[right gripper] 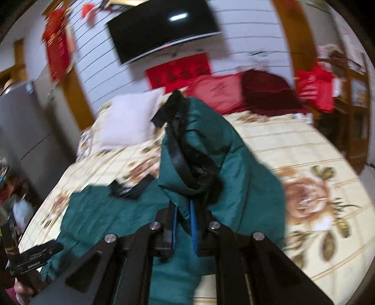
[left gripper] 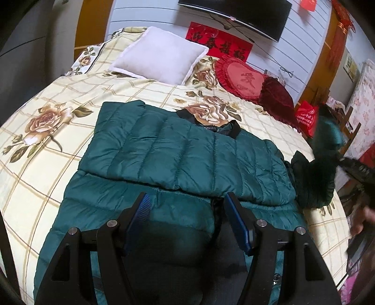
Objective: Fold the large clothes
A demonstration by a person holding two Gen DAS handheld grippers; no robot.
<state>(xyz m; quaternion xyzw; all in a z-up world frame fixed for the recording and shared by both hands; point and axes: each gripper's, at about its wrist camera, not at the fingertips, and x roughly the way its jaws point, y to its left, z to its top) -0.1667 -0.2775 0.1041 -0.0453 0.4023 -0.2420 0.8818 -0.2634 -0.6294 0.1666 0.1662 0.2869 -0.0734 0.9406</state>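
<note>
Green puffer jacket spread on bed with floral checked sheet, left claw wide open above jacket hem, right claw clamped on lifted jacket sleeve, white pillow, red heart cushion, wall TV, white panelled wall.

Floral bed; green jacket, white pillow, red cushions.

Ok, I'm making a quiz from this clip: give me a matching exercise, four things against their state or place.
Things:
1. left gripper
2. right gripper
3. white pillow
4. television

States:
A. on the wall
B. shut on a jacket sleeve
C. lying on the bed
D. open above the jacket

Pairs: 1-D, 2-B, 3-C, 4-A
</note>
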